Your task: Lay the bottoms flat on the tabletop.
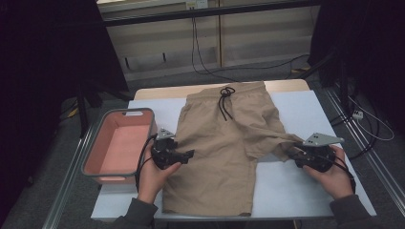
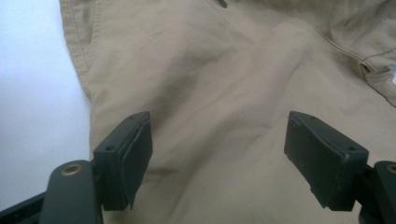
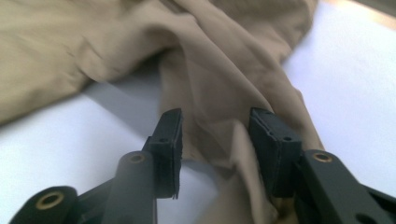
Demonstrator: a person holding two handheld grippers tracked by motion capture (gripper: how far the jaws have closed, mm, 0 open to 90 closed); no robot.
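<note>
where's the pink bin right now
In the high view the pink bin sits at the table's left edge, just left of the left gripper and the tan shorts.

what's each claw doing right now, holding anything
Left claw: open over the shorts, holding nothing.
Right claw: open, shorts' leg hem between its jaws, not clamped.

Right gripper [image 3: 215,140] jaws stand apart with a bunched fold of the tan shorts [image 3: 219,70] between them, cloth touching the right-hand pad. Shorts lie on a white table [image 3: 345,84].
</note>
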